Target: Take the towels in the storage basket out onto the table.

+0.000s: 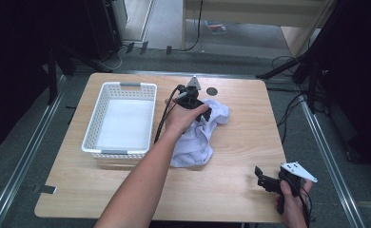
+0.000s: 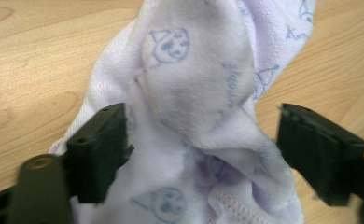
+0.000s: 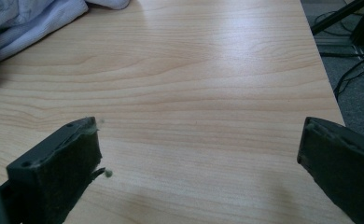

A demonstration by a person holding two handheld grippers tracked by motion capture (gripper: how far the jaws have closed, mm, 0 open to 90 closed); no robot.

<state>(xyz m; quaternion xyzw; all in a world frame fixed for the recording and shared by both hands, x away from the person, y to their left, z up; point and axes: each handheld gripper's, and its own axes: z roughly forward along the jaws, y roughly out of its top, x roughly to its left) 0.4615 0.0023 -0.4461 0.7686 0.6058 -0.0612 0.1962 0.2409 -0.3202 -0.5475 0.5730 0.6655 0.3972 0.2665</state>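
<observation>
High view, pale lilac printed cloth [image 1: 200, 135] crumpled mid-bench, soft terry – right of white slotted plastic basket [image 1: 121, 118], left gripper [image 1: 193, 100] jaws spread around its far fold, right gripper [image 1: 269, 183] jaws released over bare wood-grain bench [image 1: 231, 190], near right.

cloth [image 2: 194, 116] cut off at frame edges, left gripper [image 1: 200, 105] jaw tips hidden by hand [image 1: 183, 116]

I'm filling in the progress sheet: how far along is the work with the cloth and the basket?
Done: nothing is in the basket, which stands bare. In hand: the left gripper is over the cloth beside the basket, jaws open around a raised fold, the right pad clear of it. The right gripper waits open over bare table. Left: probably gripping the cloth and putting it in the basket.
</observation>
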